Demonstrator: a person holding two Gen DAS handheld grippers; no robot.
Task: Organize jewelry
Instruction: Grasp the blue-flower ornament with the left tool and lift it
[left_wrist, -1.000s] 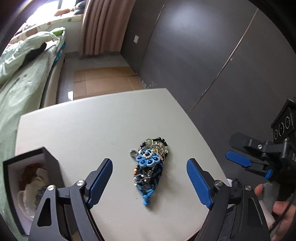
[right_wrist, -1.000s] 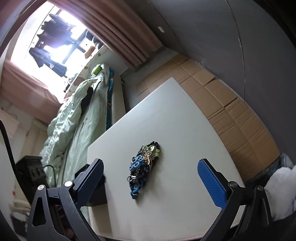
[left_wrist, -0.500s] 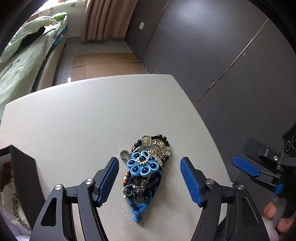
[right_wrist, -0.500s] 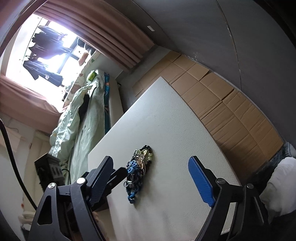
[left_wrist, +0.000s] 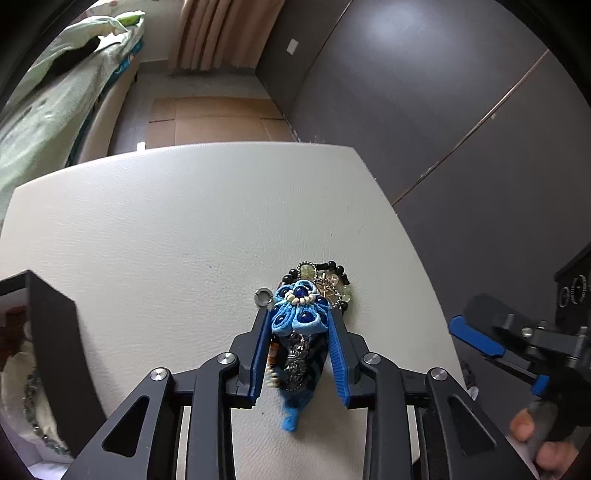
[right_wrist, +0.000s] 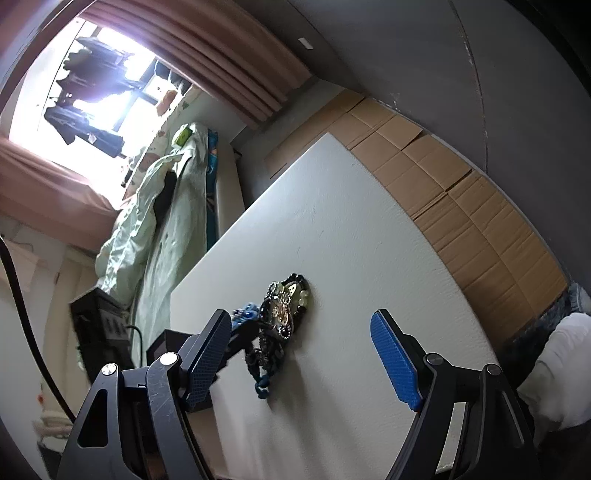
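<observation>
Pinching jewelry pile (left_wrist: 300, 332): left claw (left_wrist: 300, 325); right claw (right_wrist: 301, 354) agape.

My bedroom, from over the white table (left_wrist: 184, 221).
Dark grey walls (left_wrist: 424, 92), cardboard-covered floor (right_wrist: 461, 199), pink curtains (right_wrist: 236, 81), a bright window (right_wrist: 92, 85), pale green bedding (left_wrist: 48, 99).

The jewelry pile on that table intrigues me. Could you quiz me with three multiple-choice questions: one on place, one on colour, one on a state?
1. Where is the open black box?
A. left of the tangled jewelry pile
B. on the bed
C. on the floor

2. What colour is the fabric flower brooch?
A. red
B. blue
C. yellow

3. How is the left tool?
A. wide open
B. closed on the pile
C. out of view

Answers: A, it stands at the white table's left edge; B, blue petals; B, both pads press the pile's sides.
</observation>
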